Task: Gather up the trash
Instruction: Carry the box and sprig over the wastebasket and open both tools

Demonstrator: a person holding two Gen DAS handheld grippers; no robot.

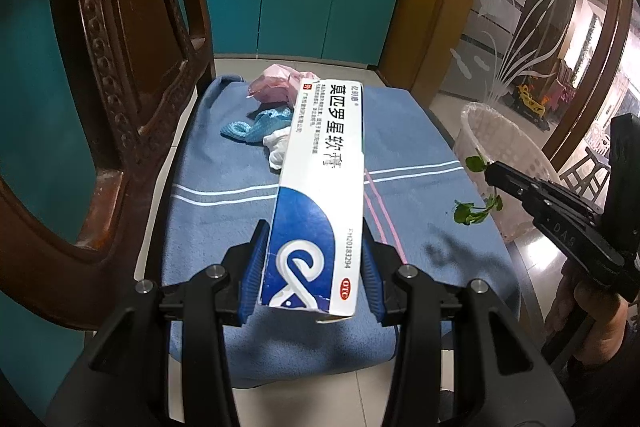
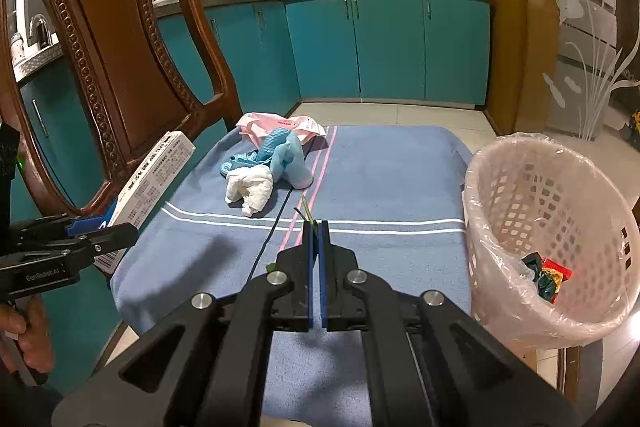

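Note:
My left gripper (image 1: 316,255) is shut on a long white and blue ointment box (image 1: 320,187), held above the blue towel (image 1: 240,211); the box also shows in the right wrist view (image 2: 154,167). My right gripper (image 2: 316,227) is shut on a green leafy sprig (image 1: 478,207), whose stem pokes out between the pads (image 2: 306,211). A pile of pink plastic (image 2: 280,127), blue cloth (image 2: 280,151) and white crumpled tissue (image 2: 250,193) lies at the towel's far side. A pink lined basket bin (image 2: 552,239) stands to the right, with coloured wrappers (image 2: 548,275) inside.
A carved wooden chair back (image 2: 116,39) rises at the left. Teal kitchen cabinets (image 2: 384,47) stand behind, pots on the counter. A frosted glass door (image 2: 588,27) is at the right. Tiled floor surrounds the towel-covered seat.

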